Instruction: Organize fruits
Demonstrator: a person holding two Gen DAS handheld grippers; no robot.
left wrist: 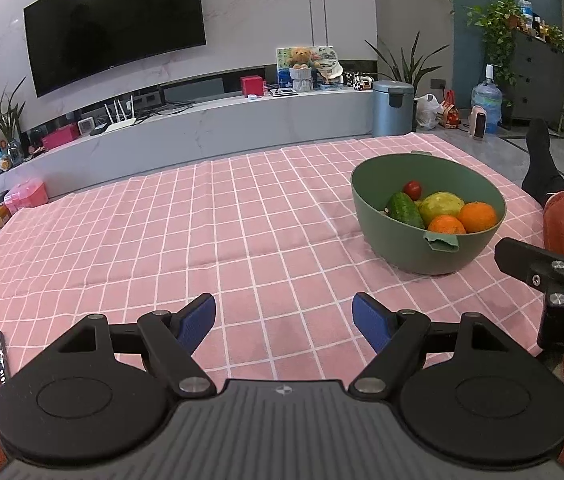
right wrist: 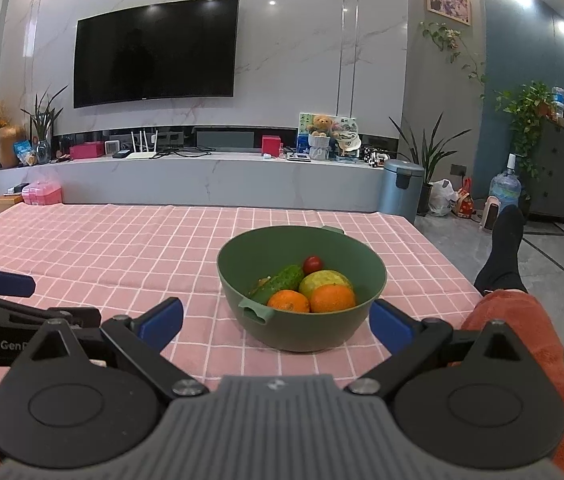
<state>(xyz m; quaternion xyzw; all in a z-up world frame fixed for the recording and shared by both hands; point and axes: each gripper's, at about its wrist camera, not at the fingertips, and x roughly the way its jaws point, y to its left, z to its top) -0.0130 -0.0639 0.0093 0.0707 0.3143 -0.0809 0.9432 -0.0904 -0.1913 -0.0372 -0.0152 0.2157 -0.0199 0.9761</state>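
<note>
The green bowl point(right wrist: 302, 292) at the middle of the right wrist view holds two oranges point(right wrist: 332, 298), a cucumber point(right wrist: 279, 280), a green fruit point(right wrist: 324, 280) and a small tomato point(right wrist: 313, 264). No fruit lies on the pink checked cloth point(left wrist: 201, 220), so the job looks done. The left gripper point(left wrist: 284, 320) and right gripper point(right wrist: 275, 322) are both wide apart and hold nothing.

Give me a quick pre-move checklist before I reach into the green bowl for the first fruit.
1. Right gripper open, nothing held: ok.
2. Left gripper open, nothing held: ok.
3. Green bowl upright on the pink tablecloth: ok.
4. Oranges on top, reachable: ok.
5. Cherry tomato and cucumber farther back: ok.
6. Somewhere to sort the fruit into: cannot tell.
</note>
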